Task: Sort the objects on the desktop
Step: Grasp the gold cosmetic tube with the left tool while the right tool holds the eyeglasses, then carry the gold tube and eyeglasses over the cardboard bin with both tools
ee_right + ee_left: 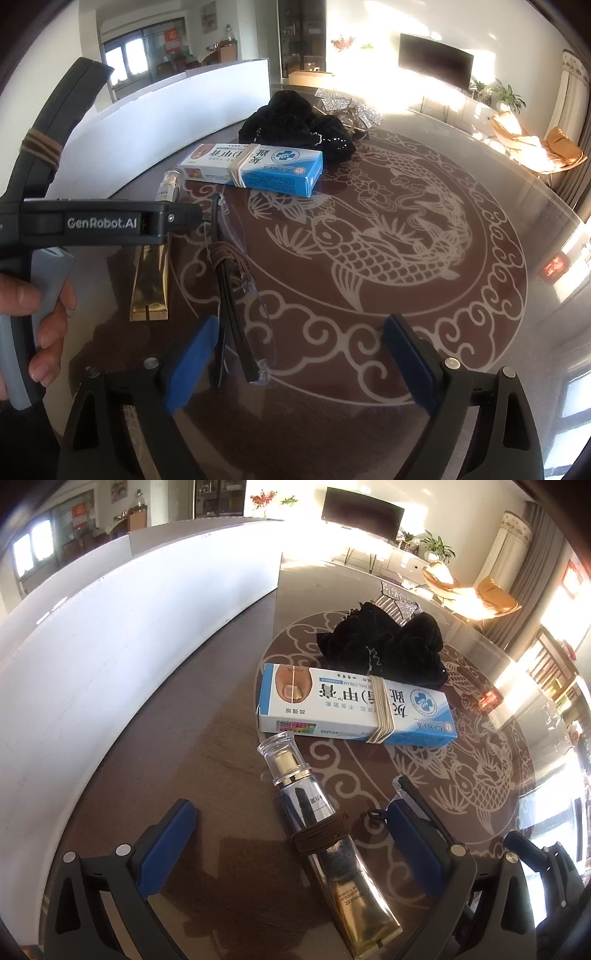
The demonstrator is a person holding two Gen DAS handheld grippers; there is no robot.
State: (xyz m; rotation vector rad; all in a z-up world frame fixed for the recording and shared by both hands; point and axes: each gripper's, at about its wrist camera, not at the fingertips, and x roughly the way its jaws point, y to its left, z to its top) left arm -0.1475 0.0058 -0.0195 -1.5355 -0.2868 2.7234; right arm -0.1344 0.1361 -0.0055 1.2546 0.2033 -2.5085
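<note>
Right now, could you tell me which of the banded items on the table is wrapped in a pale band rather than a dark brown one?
The blue-and-white cream box: pale tan bands circle it. The silver-gold tube and the folded glasses each carry dark brown bands.

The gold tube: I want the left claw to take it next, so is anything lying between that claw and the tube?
Nothing visible blocks it. The gold tube lies on the table between the open pads of the left claw. A brown band is wound around the tube itself.

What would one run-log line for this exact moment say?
left gripper: open over cream tube | right gripper: open, empty, beside folded glasses | ointment box: untouched
</note>
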